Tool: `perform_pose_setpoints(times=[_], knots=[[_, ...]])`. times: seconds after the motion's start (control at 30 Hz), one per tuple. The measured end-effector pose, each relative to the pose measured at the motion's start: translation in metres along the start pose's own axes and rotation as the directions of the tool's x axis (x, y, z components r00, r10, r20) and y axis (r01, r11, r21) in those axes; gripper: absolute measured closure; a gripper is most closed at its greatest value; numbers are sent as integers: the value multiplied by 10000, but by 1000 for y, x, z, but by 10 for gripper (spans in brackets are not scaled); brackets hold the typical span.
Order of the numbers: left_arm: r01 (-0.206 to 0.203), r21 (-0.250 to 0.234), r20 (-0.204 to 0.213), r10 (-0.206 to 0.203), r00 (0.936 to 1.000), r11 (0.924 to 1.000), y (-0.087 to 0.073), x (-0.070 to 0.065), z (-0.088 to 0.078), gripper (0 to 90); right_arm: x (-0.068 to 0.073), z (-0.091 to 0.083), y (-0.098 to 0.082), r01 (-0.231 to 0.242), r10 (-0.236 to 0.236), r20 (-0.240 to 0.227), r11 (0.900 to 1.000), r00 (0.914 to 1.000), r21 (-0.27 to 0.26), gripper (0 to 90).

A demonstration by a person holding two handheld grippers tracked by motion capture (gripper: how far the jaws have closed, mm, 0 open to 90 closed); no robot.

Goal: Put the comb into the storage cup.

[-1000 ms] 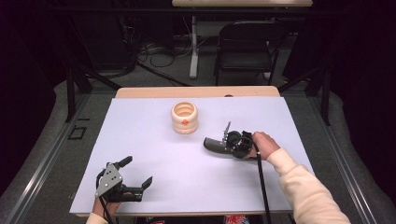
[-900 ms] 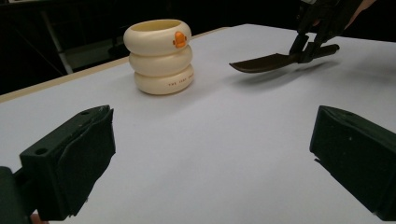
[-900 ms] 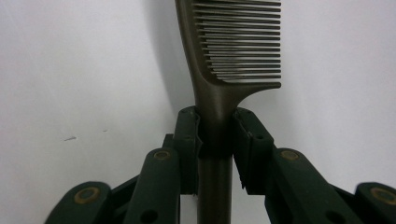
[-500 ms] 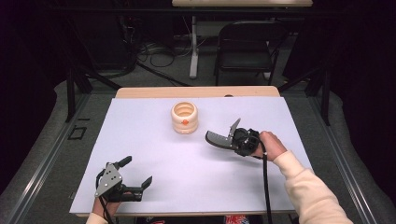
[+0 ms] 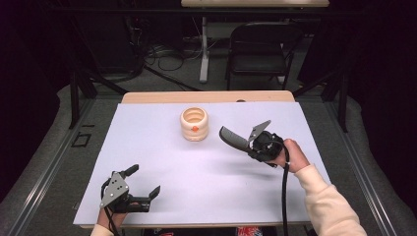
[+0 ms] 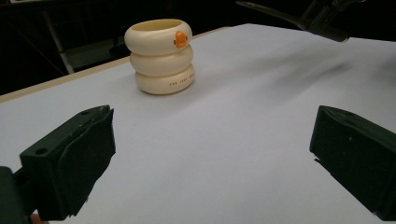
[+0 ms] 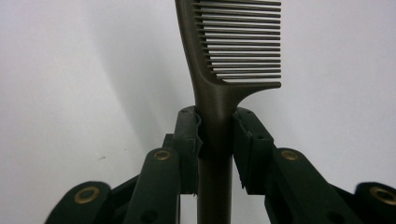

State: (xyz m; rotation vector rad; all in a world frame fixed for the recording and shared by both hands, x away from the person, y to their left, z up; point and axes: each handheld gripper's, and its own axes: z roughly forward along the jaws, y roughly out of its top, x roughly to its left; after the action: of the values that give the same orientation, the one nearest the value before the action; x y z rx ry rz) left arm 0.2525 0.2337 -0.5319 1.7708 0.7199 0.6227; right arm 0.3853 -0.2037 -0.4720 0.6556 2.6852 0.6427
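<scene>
Dark room all round, cables and a folding chair [image 5: 260,44] at the back, and up front a white table [image 5: 162,162] with a wooden far edge. Near the middle toward the far side stands a cream ringed holder [image 5: 194,124], three fat rings stacked, an orange mark on the top ring. From above its mouth looks open; what lies down inside I cannot tell.

Over on the right, the right gripper [image 5: 246,142] is up off the table, near the holder but clear of it, and it has a brown comb [image 5: 233,137] clamped in its jaws. The right gripper view gives the detail: jaws narrowed onto the comb's handle [image 7: 214,135], teeth fanning off to the right at the top, white table behind.

Near the front left corner sits the left gripper [image 5: 142,182], jaws spread wide and empty. Its own view looks low across the table between those two black jaws at the holder [image 6: 161,56], showing small print on the bottom ring that the high view cannot resolve, and the comb [image 6: 289,18] hanging at top right.
</scene>
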Motion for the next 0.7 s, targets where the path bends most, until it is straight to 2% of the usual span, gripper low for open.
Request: perform_pose_setpoints(times=[0.17, 0.4, 0.7], knots=[[1, -17, 19, -1, 10000, 10000, 0, 0, 0, 2, 0, -5, -4, -395, 400, 57, 9971, 9992, -651, 724], [0, -18, 6, 0, 10000, 10000, 0, 0, 0, 1, 3, -4, -10, -864, 878, 66, 9892, 9961, -1187, 724], [9, -12, 5, -9, 10000, 10000, 0, -1, 0, 1, 8, -6, -13, -1115, 1154, 112, 9774, 9933, -1797, 723]])
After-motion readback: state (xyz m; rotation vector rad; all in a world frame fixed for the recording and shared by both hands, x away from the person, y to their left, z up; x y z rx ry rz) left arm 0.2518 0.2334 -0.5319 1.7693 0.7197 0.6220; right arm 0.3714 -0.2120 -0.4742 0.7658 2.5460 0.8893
